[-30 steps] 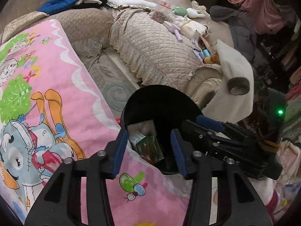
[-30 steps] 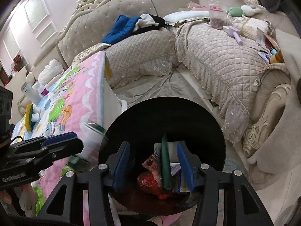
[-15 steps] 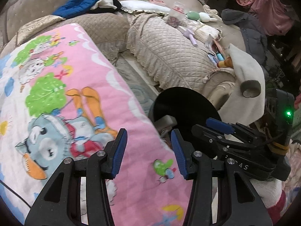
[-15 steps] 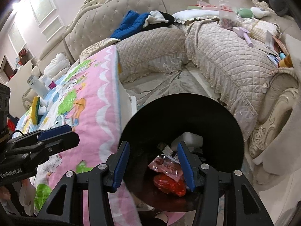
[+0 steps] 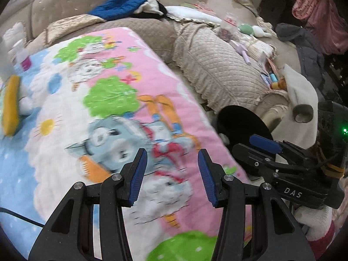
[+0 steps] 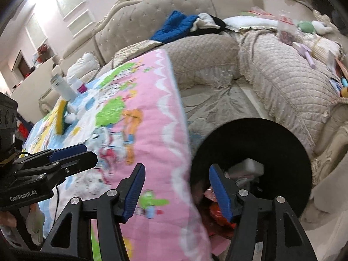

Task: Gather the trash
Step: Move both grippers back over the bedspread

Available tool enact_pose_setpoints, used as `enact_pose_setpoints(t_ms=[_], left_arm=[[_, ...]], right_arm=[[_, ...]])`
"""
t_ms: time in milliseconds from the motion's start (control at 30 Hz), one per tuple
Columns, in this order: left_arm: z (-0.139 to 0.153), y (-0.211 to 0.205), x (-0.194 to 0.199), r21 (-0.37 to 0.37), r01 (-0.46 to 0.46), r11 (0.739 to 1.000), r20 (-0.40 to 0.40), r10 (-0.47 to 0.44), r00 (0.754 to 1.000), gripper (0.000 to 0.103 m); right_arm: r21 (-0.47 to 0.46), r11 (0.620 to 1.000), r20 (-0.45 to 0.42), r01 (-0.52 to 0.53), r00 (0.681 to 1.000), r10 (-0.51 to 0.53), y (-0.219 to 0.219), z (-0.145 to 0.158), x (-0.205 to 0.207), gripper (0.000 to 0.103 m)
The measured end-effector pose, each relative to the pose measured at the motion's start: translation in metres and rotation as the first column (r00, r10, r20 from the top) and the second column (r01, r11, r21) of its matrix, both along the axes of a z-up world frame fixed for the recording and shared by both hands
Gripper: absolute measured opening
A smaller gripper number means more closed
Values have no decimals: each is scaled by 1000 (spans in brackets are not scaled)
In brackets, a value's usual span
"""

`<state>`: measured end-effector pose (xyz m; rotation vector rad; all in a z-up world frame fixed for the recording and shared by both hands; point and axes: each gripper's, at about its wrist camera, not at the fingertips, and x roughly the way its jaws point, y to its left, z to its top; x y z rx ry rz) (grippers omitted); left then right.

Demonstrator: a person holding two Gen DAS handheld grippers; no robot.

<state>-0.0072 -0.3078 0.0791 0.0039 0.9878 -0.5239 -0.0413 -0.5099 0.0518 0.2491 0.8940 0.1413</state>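
A black trash bin (image 6: 282, 130) stands on the floor against the table's right edge, with a red wrapper (image 6: 217, 213) and a white box (image 6: 248, 167) inside. In the left wrist view the bin (image 5: 239, 119) is partly hidden by the table. My left gripper (image 5: 171, 151) hovers open over the pink cartoon blanket (image 5: 121, 82) with nothing between its pads. My right gripper (image 6: 176, 166) hangs over the blanket's edge by the bin, its jaws opening and empty. A yellow sponge (image 6: 61, 117) and white crumpled tissue (image 6: 74, 111) lie at the table's far left.
A pale bottle (image 6: 63, 87) and a small pink-labelled container (image 6: 79, 86) stand at the table's far end. A beige quilted sofa (image 6: 271, 69) wraps around behind, strewn with blue clothing (image 6: 176, 26), toys and small items. A patterned rug (image 6: 217, 100) lies between sofa and table.
Both grippers have swung left, from above the bin to over the blanket. The green item the right gripper held a second ago is gone from its jaws, which now stand wider.
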Motion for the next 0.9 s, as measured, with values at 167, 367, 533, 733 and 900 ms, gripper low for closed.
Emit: enact_pose_setpoints(t_ms=[167, 367, 533, 733, 900], left_arm=[[3, 38, -1, 19, -65, 998, 11, 65, 998, 47], [3, 89, -1, 33, -154, 988, 18, 153, 988, 47], [-3, 136, 4, 45, -235, 971, 10, 235, 972, 47], [-4, 192, 18, 33, -342, 939, 13, 342, 940, 47], [-1, 230, 44, -9, -430, 903, 18, 430, 903, 47]], right_arm=[[1, 998, 6, -56, 998, 56, 30, 4, 4, 59], [7, 993, -10, -118, 993, 118, 64, 2, 11, 60], [10, 983, -17, -183, 983, 184, 99, 2, 17, 63], [3, 968, -35, -251, 967, 251, 138, -3, 30, 64], [3, 960, -49, -281, 958, 281, 159, -6, 39, 65]])
